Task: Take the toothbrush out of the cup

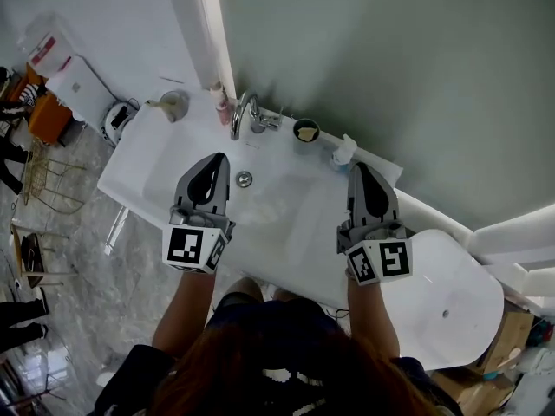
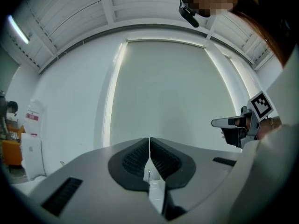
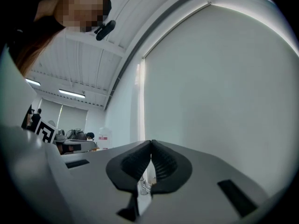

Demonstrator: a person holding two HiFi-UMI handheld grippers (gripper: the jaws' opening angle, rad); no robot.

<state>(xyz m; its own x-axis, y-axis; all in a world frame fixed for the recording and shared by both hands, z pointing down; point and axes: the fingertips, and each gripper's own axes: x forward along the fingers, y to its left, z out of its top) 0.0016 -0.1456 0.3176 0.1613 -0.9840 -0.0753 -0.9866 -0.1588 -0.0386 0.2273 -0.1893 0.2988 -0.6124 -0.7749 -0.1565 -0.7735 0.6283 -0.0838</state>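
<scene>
- The left gripper (image 1: 216, 159) was held over the white basin (image 1: 130, 176). Its jaws were pressed together with nothing between them, as seen in the left gripper view (image 2: 149, 141).
- The right gripper (image 1: 358, 168) was held over the basin's right side. Its jaws were likewise closed on nothing, as seen in the right gripper view (image 3: 151, 144).
- The cup (image 1: 305, 130), dark and round, was seen from above on the basin's back ledge. It stood just right of the faucet (image 1: 247, 115) and left of a white bottle (image 1: 344, 151).
- A pale thing (image 1: 307, 133) was seen inside the cup; it was too small for it to be told whether it was the toothbrush.
- The cup was touched by neither gripper and lay beyond both tips, toward the wall.
- It was nearer the right gripper, up and to the left of that tip in the head view.
- From the left gripper it was well apart, up and to the right of that tip, past the faucet.
</scene>
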